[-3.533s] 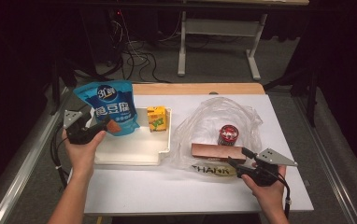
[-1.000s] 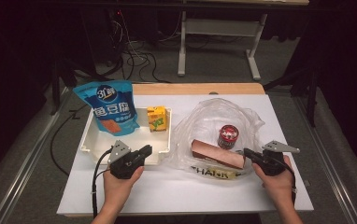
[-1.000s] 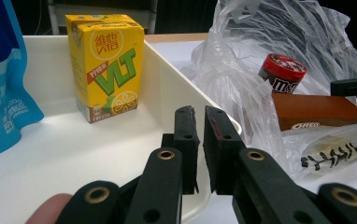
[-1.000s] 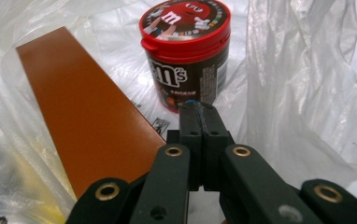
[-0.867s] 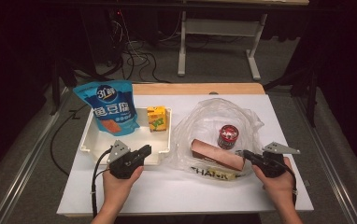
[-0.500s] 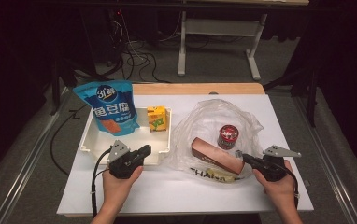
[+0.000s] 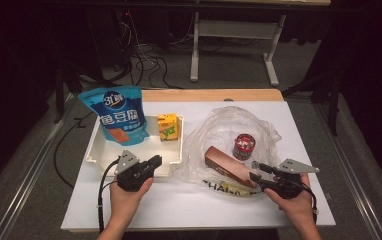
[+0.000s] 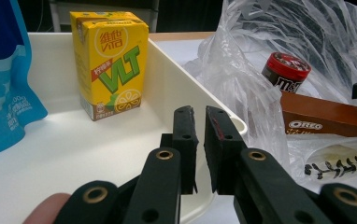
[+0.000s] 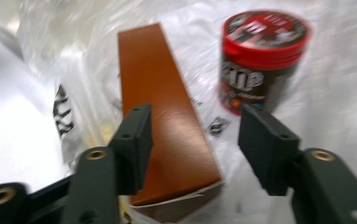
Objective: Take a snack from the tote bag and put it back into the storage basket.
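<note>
1. The right gripper [image 7: 257, 171] sits at the near right of the desk [image 7: 179, 205], its jaws spread wide on either side of the near end of the brown biscuit box [image 7: 230, 167].
2. In the right gripper view the box [image 9: 167, 121] runs between the two jaws; I cannot tell whether either jaw touches it (the picture is blurred).
3. The box lies on a clear plastic bag [image 7: 219, 125] spread over the right half of the desk, with its long side slanting from far left to near right.
4. A small red-lidded candy tub [image 7: 244, 146] stands upright on the bag, just beyond the box and to its right.
5. The left gripper [image 7: 155, 161] is held at the near edge of a white tray [image 7: 95, 150], its jaws nearly pressed together with only a thin gap and nothing between them (seen clearly in the left gripper view [image 8: 196, 135]).
6. In the tray, a yellow drink carton [image 7: 168, 127] stands upright at the far right corner.
7. A blue snack pouch [image 7: 116, 115] leans at the tray's far left, near the carton.
</note>
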Available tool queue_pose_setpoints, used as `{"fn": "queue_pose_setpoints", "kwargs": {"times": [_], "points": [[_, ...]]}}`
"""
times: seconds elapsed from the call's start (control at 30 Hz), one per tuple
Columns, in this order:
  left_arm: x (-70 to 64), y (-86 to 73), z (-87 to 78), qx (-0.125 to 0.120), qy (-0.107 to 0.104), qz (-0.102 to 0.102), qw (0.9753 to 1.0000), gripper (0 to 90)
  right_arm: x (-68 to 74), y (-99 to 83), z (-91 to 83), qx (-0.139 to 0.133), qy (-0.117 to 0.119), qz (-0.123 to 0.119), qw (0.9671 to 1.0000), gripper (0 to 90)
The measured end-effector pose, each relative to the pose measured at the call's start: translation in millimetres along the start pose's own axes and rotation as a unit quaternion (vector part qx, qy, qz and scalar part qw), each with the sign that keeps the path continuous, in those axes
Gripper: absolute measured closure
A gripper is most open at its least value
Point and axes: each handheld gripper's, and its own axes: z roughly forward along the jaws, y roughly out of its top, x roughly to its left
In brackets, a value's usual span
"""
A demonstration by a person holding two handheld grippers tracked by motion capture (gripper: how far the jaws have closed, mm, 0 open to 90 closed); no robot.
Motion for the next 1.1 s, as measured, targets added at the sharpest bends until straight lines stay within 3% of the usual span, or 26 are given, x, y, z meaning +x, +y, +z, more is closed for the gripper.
{"fn": "queue_pose_setpoints", "kwargs": {"times": [0.07, 0.13, 0.17, 0.27, 0.37, 0.6, 0.83, 1.1], "points": [[-0.5, 0.1, 0.0, -0.001, 0.0, 0.0, 1.0, 83.0, 2.5, -1.5, 6.9, 0.02, 0.014, -0.008, 0.9997, 37.2], [-0.7, 0.1, 0.0, -0.001, -0.001, 0.0, 1.0, 82.8, 3.0, -2.2, 9.0, 0.021, 0.021, -0.009, 0.9995, 35.4], [-0.9, 0.1, -0.1, 0.0, -0.001, 0.001, 1.0, 82.6, 2.0, -2.2, 10.8, 0.023, 0.026, 0.001, 0.9994, 32.5], [-1.0, -0.2, 0.7, 0.002, -0.004, 0.001, 1.0, 82.2, 0.0, -3.6, 11.7, 0.03, 0.035, 0.008, 0.9989, 32.1], [-1.2, -0.1, 0.3, 0.002, -0.004, 0.001, 1.0, 82.1, 3.3, -6.5, 14.6, 0.049, 0.038, -0.007, 0.998, 31.5], [-0.9, -0.2, 0.3, 0.003, -0.004, 0.001, 1.0, 81.9, 6.5, -10.3, 27.4, 0.075, 0.018, -0.025, 0.9967, 35.4], [-2.2, -1.2, 2.1, 0.007, -0.008, 0.003, 0.9999, 81.4, 7.5, -13.3, 35.4, 0.082, 0.012, -0.029, 0.9962, 36.6], [-2.4, -1.6, 3.1, 0.006, -0.013, 0.001, 0.9999, 79.2, 10.7, -4.7, 28.7, 0.076, 0.012, -0.041, 0.9962, 44.3]]}}
